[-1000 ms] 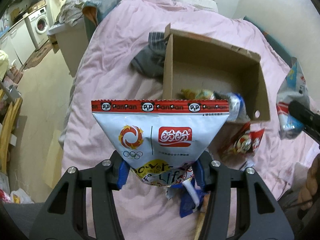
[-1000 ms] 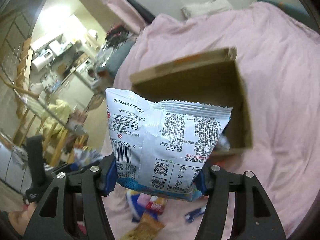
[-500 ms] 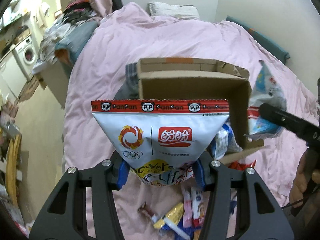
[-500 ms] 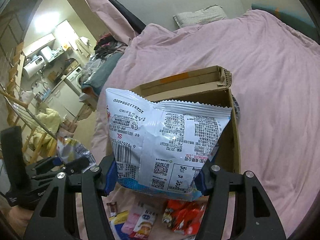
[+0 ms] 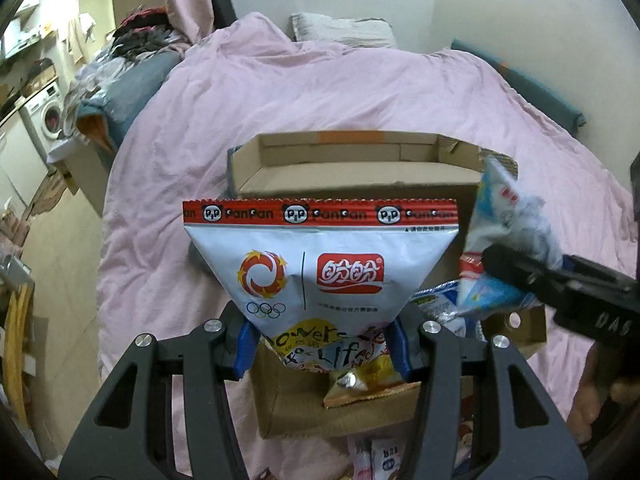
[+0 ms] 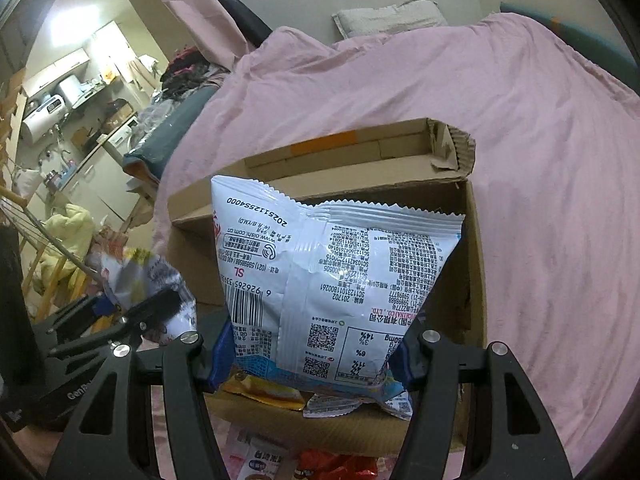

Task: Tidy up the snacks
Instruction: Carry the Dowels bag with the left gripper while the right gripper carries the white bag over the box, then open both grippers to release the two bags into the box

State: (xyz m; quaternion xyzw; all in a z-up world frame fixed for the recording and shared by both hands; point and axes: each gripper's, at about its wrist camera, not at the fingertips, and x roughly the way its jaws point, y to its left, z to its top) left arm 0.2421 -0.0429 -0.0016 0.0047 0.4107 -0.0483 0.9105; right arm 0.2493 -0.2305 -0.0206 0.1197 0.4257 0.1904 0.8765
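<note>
My left gripper (image 5: 322, 350) is shut on a white PanPan snack bag with a red top strip (image 5: 316, 264), held above the open cardboard box (image 5: 344, 160) on the pink bed. My right gripper (image 6: 310, 358) is shut on a white and blue snack bag (image 6: 340, 288), showing its printed back, also over the box (image 6: 360, 148). Each gripper shows in the other's view: the right one (image 5: 560, 280) at the box's right side, the left one (image 6: 132, 312) at its left. Several snack packets, one yellow (image 5: 360, 388), lie inside the box.
Loose snack packets (image 6: 304, 464) lie on the pink duvet (image 5: 320, 92) in front of the box. A pillow (image 5: 340, 30) sits at the bed's head by the wall. Clothes piles and a washing machine (image 5: 48, 116) stand left of the bed.
Both grippers have moved forward with their bags, from beside and before the box to above its opening. The box now sits centred and closer in both views.
</note>
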